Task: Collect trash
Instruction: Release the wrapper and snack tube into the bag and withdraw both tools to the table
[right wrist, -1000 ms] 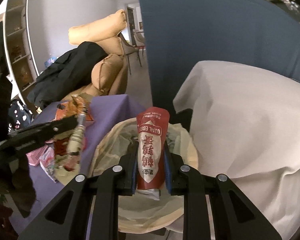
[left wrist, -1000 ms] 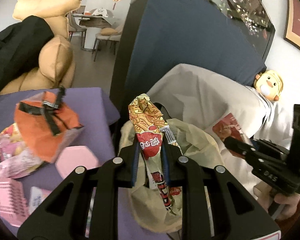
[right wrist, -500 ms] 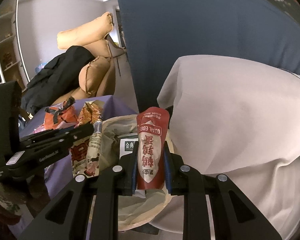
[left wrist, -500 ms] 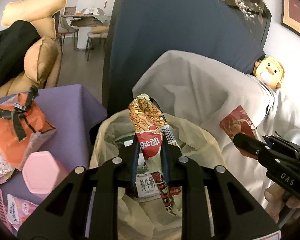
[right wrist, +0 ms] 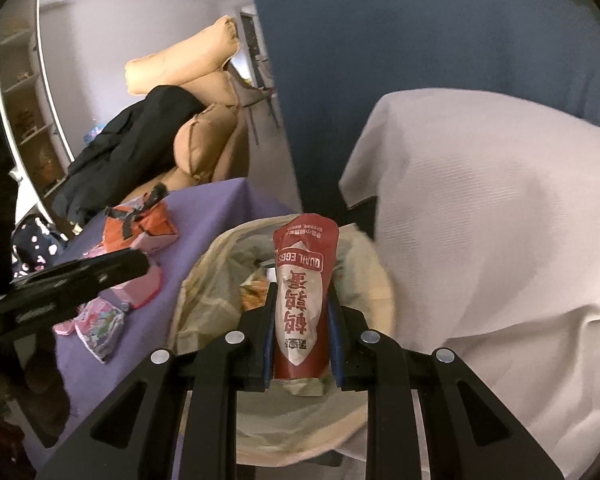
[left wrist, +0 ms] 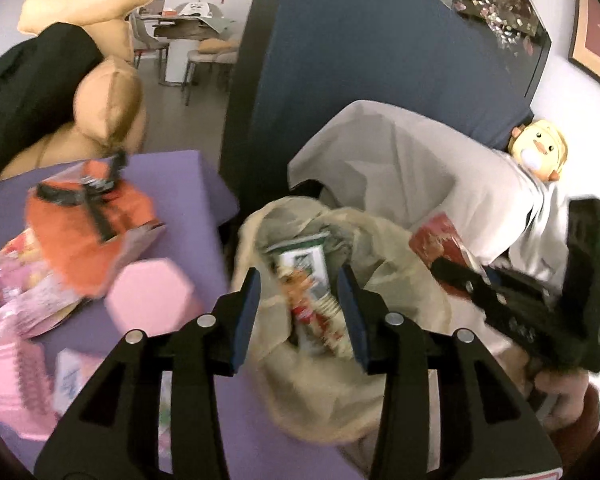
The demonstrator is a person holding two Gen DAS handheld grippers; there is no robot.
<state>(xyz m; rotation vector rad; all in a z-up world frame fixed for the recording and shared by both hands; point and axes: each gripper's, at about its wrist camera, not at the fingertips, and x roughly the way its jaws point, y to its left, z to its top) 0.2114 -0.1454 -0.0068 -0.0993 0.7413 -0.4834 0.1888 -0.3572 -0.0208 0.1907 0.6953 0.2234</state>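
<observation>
Left gripper (left wrist: 298, 304) jaws just opened wide, snack wrapper (left wrist: 316, 316) dropping free into bin bag (left wrist: 380, 240) beside the purple table's (left wrist: 204, 208) edge; right gripper (right wrist: 299, 316) clamped on quail-egg packet (right wrist: 303, 280) over bag mouth, best released only once centred above it.

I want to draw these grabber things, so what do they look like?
Both are matte black plastic. The left gripper and the right gripper each have two flat fingers with triangle cut-outs, round silver screws and dark blue pads. The right one's body shows a small green light and white lettering. A dark red sleeve cuff shows.
</observation>
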